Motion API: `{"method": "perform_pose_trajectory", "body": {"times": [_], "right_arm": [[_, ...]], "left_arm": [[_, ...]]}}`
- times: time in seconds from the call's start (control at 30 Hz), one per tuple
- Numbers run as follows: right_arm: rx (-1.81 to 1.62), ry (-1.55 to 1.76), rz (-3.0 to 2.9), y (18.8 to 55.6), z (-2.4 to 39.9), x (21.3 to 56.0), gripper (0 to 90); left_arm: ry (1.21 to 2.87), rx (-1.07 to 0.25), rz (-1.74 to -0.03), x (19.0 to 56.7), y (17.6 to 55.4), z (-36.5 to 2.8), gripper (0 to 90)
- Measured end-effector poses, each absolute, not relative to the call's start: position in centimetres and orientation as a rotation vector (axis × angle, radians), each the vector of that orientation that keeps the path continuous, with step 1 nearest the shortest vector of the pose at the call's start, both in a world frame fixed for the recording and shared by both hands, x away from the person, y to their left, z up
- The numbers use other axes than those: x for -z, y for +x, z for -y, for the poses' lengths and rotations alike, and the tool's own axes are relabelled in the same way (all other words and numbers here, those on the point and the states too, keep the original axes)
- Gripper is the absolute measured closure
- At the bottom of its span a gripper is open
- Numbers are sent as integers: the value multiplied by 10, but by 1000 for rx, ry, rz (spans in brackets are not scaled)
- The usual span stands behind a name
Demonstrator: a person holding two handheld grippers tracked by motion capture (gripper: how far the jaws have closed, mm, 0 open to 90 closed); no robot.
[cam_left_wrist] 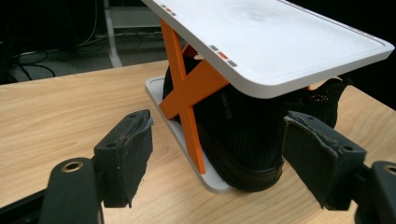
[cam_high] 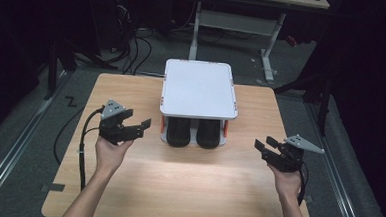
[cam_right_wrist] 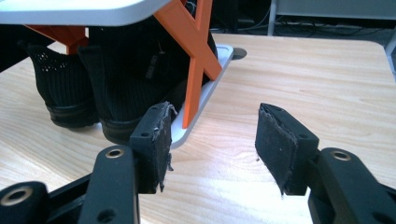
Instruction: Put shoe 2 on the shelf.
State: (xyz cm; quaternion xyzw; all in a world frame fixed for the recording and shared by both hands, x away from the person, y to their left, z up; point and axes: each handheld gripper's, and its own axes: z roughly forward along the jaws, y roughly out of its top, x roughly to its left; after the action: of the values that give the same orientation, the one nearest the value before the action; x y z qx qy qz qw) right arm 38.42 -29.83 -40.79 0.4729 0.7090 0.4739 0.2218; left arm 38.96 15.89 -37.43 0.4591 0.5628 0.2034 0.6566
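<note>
While nothing is gripped yet, work looks barely begun. Broad light-wood bench (cam_high: 177, 178), lit at the near middle, bare toward the near edge. Toward the far edge, centred: small white two-level plastic rack with orange cross-braces (cam_high: 200, 89), top shelf bare, bottom shelf carrying a pair of black knit shoes (cam_high: 194, 132), heels toward the near edge, side by side and touching or nearly so. Left tool (cam_high: 139, 127), near the left edge and just beside the rack's near left corner, jaws wide apart, holding nothing, aimed at the shoes (cam_left_wrist: 243, 135). Right tool (cam_high: 265, 144), near the right edge, a little farther from the rack, jaws likewise wide apart and empty, facing the shoes (cam_right_wrist: 116, 79). Likely remaining: closing in, gripping the shoes, drawing them off the lower shelf; none of that done so far.
</note>
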Motion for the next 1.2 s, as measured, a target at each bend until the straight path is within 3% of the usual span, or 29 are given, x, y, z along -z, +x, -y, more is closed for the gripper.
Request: {"method": "perform_pose_trajectory", "body": {"times": [1.2], "right_arm": [[-1201,1436,-1969,373,326,449,474]], "left_arm": [[1040,-467,-1459,439,369,-194,257]]}}
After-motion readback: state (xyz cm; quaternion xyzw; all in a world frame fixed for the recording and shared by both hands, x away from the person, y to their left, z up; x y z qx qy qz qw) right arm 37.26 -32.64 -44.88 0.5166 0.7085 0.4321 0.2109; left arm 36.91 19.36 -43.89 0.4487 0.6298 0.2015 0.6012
